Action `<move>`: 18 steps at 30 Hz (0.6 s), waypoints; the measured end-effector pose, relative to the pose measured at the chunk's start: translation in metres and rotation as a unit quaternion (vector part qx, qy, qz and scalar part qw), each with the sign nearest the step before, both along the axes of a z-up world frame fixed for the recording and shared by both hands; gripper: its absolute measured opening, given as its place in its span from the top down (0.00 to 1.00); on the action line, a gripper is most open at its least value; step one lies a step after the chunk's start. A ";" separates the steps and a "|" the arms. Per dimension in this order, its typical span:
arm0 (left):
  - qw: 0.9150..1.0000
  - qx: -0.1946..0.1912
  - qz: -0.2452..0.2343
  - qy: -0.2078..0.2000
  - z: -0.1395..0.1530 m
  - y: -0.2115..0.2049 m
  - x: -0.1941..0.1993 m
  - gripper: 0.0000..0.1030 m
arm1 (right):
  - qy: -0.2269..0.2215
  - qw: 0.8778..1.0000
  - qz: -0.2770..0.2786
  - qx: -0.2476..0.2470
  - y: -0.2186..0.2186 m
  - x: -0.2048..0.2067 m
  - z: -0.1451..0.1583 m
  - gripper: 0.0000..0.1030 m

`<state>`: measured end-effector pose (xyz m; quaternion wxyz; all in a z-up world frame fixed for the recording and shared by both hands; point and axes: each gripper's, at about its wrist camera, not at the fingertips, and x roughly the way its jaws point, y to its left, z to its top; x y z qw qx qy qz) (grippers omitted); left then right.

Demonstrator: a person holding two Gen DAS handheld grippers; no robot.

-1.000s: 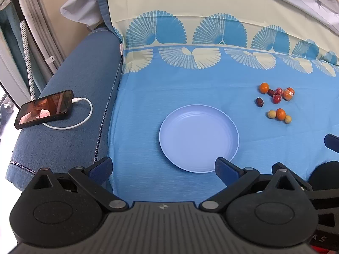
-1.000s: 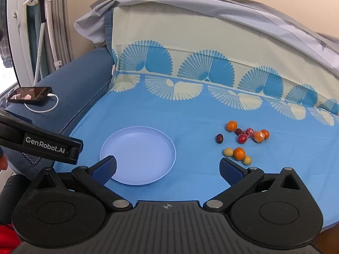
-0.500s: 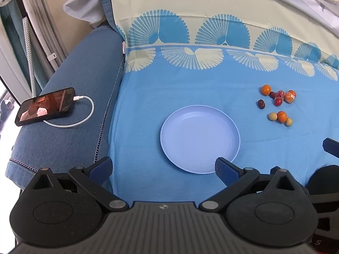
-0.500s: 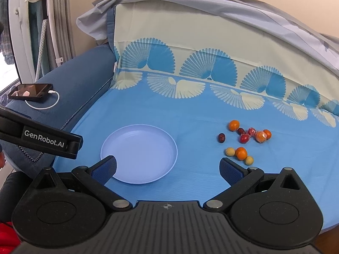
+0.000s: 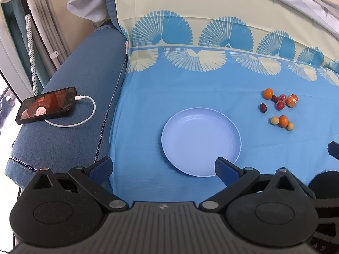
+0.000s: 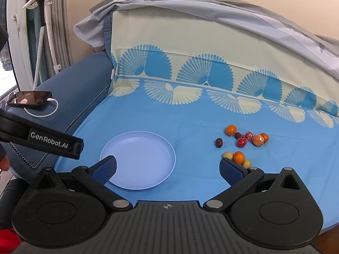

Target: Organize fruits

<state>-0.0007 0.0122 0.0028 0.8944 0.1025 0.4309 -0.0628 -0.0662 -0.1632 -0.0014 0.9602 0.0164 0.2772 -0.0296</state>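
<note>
Both hand-held grippers, left [image 5: 162, 166] and right [image 6: 167, 167], hang spread and empty near the empty plate [image 6: 137, 160]. The fruits [image 6: 243, 142] lie clustered on the bedsheet [image 6: 169, 114], right of the plate. Best to send the right one over a single outlying fruit, pinching gently so it neither rolls nor bruises.

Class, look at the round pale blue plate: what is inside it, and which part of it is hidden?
Nothing lies in the round pale blue plate; the small orange, red and yellow fruits sit apart on the blue cloth. A blue finger of the right gripper covers its near-left rim.

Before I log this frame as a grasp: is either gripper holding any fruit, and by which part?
Nothing is held: left gripper and right gripper are open, empty.
</note>
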 end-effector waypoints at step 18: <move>1.000 0.009 -0.004 0.006 -0.004 -0.002 0.001 0.00 | 0.006 1.000 -0.002 0.008 0.000 0.004 -0.002 0.00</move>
